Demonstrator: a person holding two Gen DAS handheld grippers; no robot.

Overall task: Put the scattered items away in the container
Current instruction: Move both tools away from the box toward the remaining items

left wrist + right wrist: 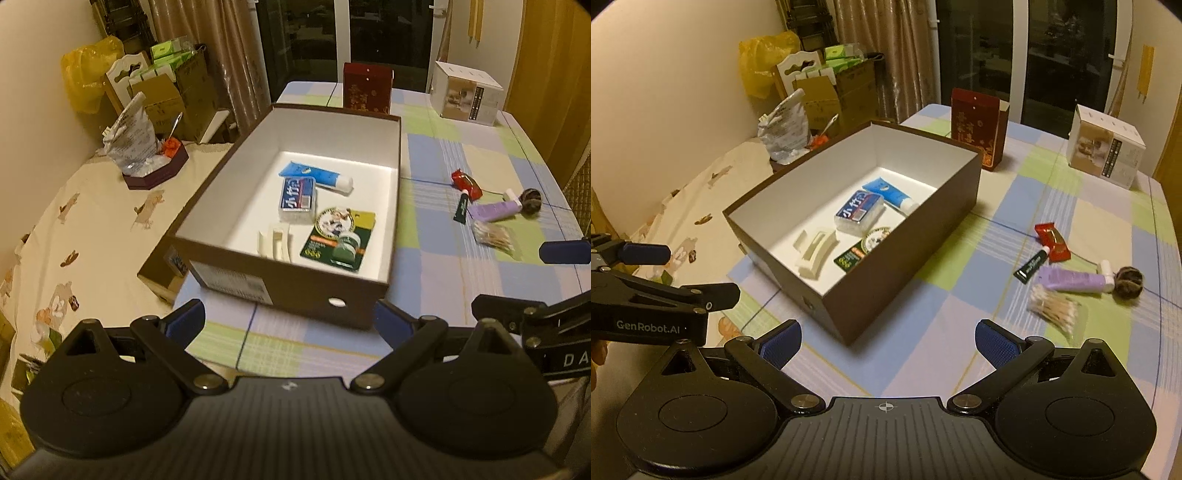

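Note:
A brown box [291, 291] [908, 258] with a white inside stands on the checked tablecloth. In it lie a blue tube [314, 175] [888, 194], a blue-and-white pack [297, 201] [858, 214], a white hair clip [275, 242] [814, 251] and a green card pack [340, 236] [862, 249]. Right of the box lie a red wrapper [467, 183] [1052, 242], a small dark green tube [461, 208] [1032, 266], a purple tube [495, 210] [1075, 278], a brown hair tie [530, 201] [1128, 282] and a bag of cotton swabs [493, 236] [1054, 314]. My left gripper [290, 321] and right gripper [886, 343] are both open and hold nothing, just in front of the box.
A red gift box [366, 88] [977, 127] and a white carton [467, 94] [1106, 147] stand at the table's far end. Left of the table are a cloth-covered surface with a foil bag [133, 142] [783, 127], cardboard boxes and a yellow bag.

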